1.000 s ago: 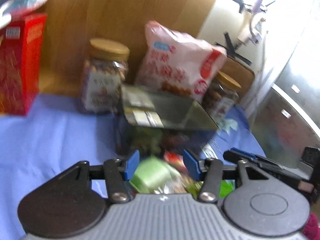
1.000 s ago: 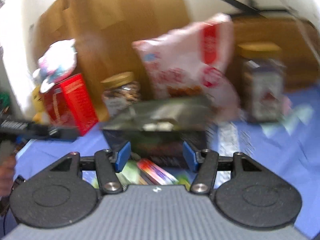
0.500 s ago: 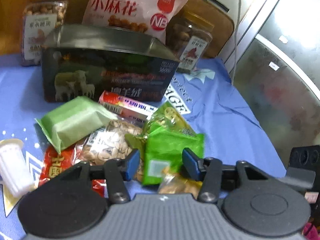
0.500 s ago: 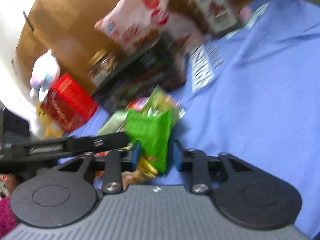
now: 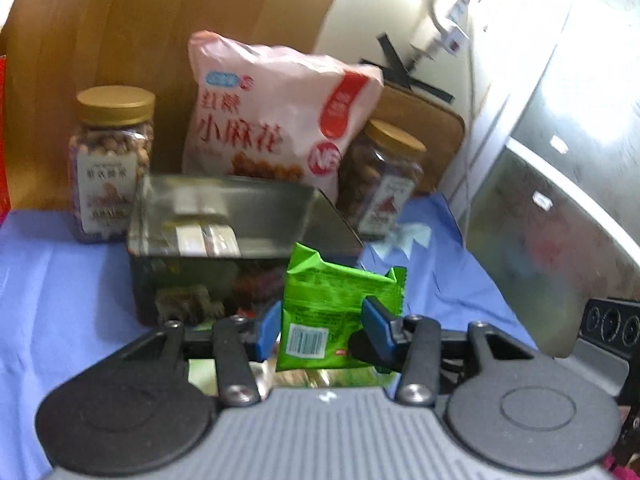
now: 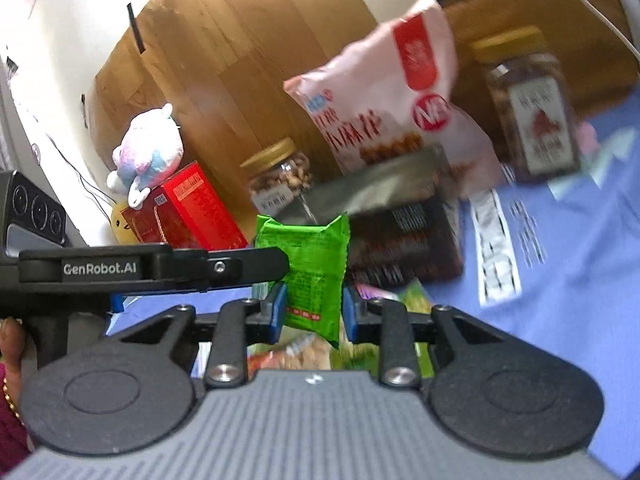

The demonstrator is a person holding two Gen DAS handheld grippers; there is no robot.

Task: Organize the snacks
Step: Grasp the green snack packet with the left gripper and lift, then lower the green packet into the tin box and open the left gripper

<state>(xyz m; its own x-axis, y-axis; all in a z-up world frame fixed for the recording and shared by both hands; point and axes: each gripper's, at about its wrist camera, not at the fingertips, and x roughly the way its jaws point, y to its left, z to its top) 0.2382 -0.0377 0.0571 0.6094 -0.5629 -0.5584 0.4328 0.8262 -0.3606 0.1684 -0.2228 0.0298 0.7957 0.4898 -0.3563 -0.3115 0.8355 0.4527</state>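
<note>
Passing step: judged a two-claw hold or hand-over of one green packet (image 5: 340,300), with the open tin box (image 5: 192,280) as the likely destination; the destination is a guess from the layout.
Left claw (image 5: 324,326): pinching the green packet by its lower half, blue pads against both side edges, barcode end nearest the camera.
Right claw (image 6: 312,312): also clamped on the same packet, pads on either side of its lower part; in the right wrist view the left claw's finger comes in from the left and meets the packet's upper left edge.
Packet position: upright, lifted clear of the bench, in front of the tin box and a little to its right in the left wrist view.
Technique: let only one claw loosen at a time, keep the packet upright so the foil does not slip, and clear the tin's front wall before lowering.
Back row, left to right: left nut jar (image 5: 110,160), pink bag (image 5: 276,128), right nut jar (image 5: 384,176), all behind the tin.
Risk: the crinkly wrapper may twist between two grips.
Below the claws: loose packets (image 6: 304,350) on the blue cloth (image 5: 60,280), not yet sorted.
</note>
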